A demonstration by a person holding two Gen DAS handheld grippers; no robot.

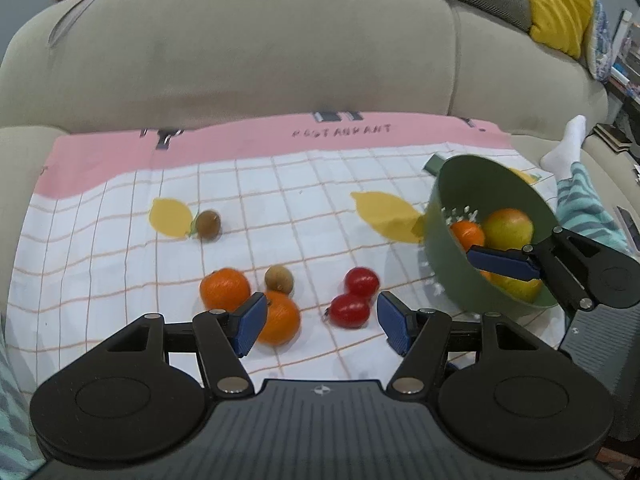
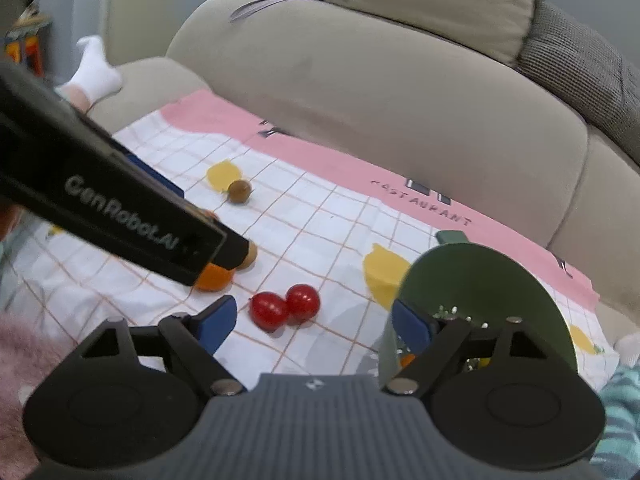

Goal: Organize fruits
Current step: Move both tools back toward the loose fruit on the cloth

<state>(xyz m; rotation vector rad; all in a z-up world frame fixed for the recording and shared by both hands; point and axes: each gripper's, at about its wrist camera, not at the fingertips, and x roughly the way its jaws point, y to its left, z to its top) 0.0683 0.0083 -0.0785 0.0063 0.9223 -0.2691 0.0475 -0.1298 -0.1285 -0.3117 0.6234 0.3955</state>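
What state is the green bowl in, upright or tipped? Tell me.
Tipped. The green bowl leans with its mouth turned sideways, one rim lifted off the cloth, fruit pooled against its lower side.

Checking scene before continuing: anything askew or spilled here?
Yes: the green colander is tipped steeply instead of sitting flat, with the right gripper at its rim. An orange and a yellow-red fruit sit against its low side. Nothing has spilled; the remaining fruit lies loose on the cloth.
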